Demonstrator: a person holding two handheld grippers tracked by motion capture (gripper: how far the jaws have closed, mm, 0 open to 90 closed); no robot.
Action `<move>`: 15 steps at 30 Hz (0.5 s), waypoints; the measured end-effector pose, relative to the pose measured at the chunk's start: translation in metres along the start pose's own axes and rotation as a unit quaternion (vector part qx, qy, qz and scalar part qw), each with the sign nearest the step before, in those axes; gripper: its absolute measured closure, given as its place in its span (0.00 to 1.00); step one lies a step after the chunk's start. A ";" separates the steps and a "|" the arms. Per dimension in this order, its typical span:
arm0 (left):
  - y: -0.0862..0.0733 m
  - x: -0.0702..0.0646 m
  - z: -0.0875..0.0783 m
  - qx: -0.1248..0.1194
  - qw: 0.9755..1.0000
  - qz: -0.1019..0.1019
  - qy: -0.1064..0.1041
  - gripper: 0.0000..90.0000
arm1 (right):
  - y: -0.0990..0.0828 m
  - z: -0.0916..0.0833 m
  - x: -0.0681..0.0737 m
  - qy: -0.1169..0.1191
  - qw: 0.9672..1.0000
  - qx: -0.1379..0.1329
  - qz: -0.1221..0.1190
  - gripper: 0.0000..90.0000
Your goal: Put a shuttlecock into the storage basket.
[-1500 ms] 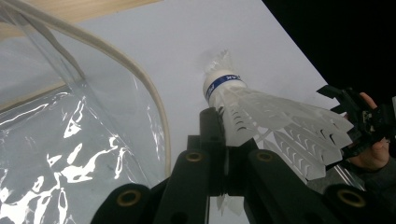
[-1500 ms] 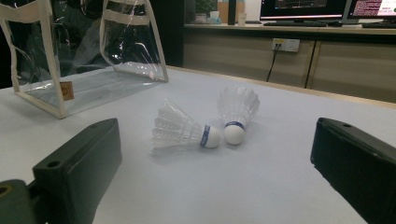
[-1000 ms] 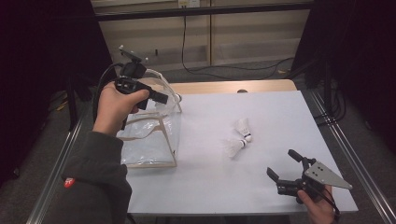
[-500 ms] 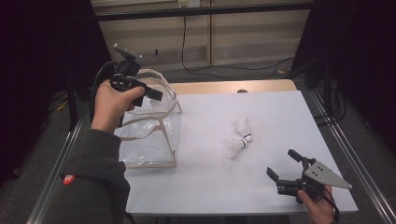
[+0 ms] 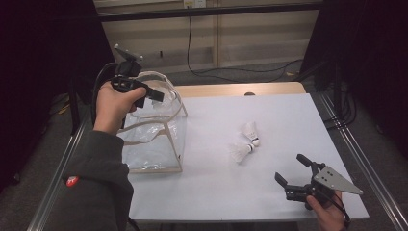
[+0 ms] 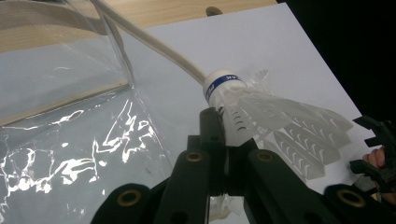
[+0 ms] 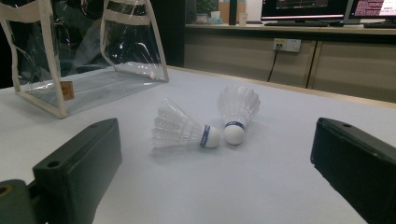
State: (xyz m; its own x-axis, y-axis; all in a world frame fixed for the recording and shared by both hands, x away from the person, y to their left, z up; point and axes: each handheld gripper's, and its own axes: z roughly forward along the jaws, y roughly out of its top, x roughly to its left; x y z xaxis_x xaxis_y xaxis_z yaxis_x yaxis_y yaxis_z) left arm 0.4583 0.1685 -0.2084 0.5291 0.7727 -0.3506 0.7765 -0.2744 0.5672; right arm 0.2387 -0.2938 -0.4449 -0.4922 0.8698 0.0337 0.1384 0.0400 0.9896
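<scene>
The left gripper (image 5: 144,91) is held up above the open top of a clear plastic bag (image 5: 154,139) with cream edging, which stands at the left side of the white table (image 5: 288,110). In the left gripper view its jaws are pressed together on a white shuttlecock (image 6: 261,112), pinching it low on the skirt just behind the cork. The cork, with its blue band, points away from the jaws and the feathered skirt fans out to the right of them. Beyond and to the left of the jaws in that view lie the bag's clear wall and one of its cream handles (image 6: 154,44), which curves past just behind the cork. The right gripper (image 5: 294,174) is held low over the near right part of the table, its jaws wide apart with nothing between them. In the right gripper view two more shuttlecocks lie on the table ahead of the jaws, framed by the gap between them: one shuttlecock on its side (image 7: 184,130) with its cork pointing right, and a second shuttlecock (image 7: 237,109) just beside it, cork towards the jaws, the two corks nearly touching. The bag stands farther off, beyond the left jaw in that view.
</scene>
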 end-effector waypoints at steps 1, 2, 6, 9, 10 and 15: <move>0.000 0.001 0.000 0.000 1.000 -0.001 0.001 1.00 | 0.000 0.000 0.000 0.000 1.000 0.000 0.000 0.02; 0.000 0.002 0.000 -0.003 1.000 -0.003 0.002 1.00 | 0.000 0.000 0.000 0.001 1.000 0.001 0.001 0.02; 0.001 0.005 0.000 -0.007 1.000 -0.005 0.004 1.00 | 0.000 0.000 0.000 0.000 1.000 0.000 0.002 0.02; 0.001 0.007 0.002 -0.005 1.000 -0.006 0.007 1.00 | 0.000 0.000 0.000 0.000 1.000 0.001 0.004 0.02; 0.002 0.008 0.002 -0.005 1.000 -0.007 0.007 1.00 | 0.000 0.000 0.000 0.000 1.000 0.002 0.003 0.02; 0.002 0.012 0.004 -0.008 1.000 -0.010 0.014 1.00 | 0.000 0.000 0.000 0.000 1.000 0.001 0.004 0.02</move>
State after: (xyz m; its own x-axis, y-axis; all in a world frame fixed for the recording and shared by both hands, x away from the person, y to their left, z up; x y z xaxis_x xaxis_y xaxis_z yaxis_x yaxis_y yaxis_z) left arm 0.4676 0.1751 -0.2142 0.5034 0.7942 -0.3404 0.7811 -0.2497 0.5723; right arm 0.2389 -0.2938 -0.4453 -0.4913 0.8700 0.0414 0.1446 0.0346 0.9889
